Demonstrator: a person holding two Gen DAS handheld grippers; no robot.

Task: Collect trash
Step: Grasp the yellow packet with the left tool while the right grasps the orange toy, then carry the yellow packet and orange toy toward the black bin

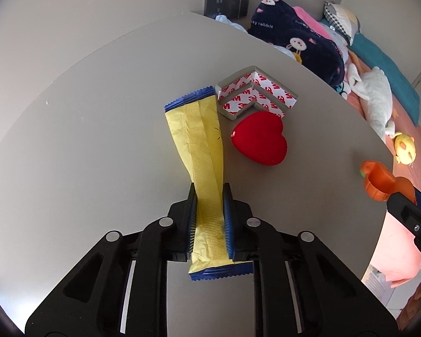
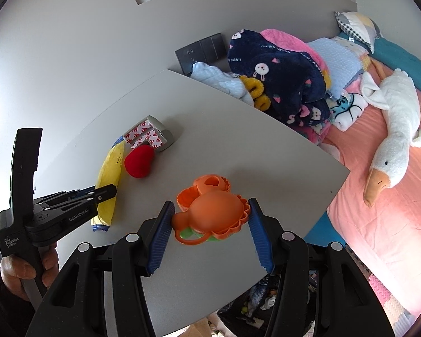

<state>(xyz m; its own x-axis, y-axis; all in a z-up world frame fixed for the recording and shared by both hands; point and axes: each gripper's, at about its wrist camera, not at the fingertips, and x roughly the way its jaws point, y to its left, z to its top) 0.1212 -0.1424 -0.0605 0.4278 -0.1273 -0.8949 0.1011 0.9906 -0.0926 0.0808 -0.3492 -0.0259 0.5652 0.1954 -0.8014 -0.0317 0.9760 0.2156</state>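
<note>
Left gripper (image 1: 209, 219) is clamping a yellow snack wrapper (image 1: 199, 140) with blue crimped ends, its pads pressing both sides; the wrapper is lying lengthwise on the grey table (image 1: 98, 140). Just beside it a red heart-shaped cushion (image 1: 259, 140) is touching grey corner guards (image 1: 252, 95) with printed adhesive backing. Right gripper (image 2: 210, 224) is holding an orange plastic toy (image 2: 213, 210) between its blue pads above the table (image 2: 238, 146) edge. A hand (image 2: 22, 269) is gripping the left gripper's handle.
</note>
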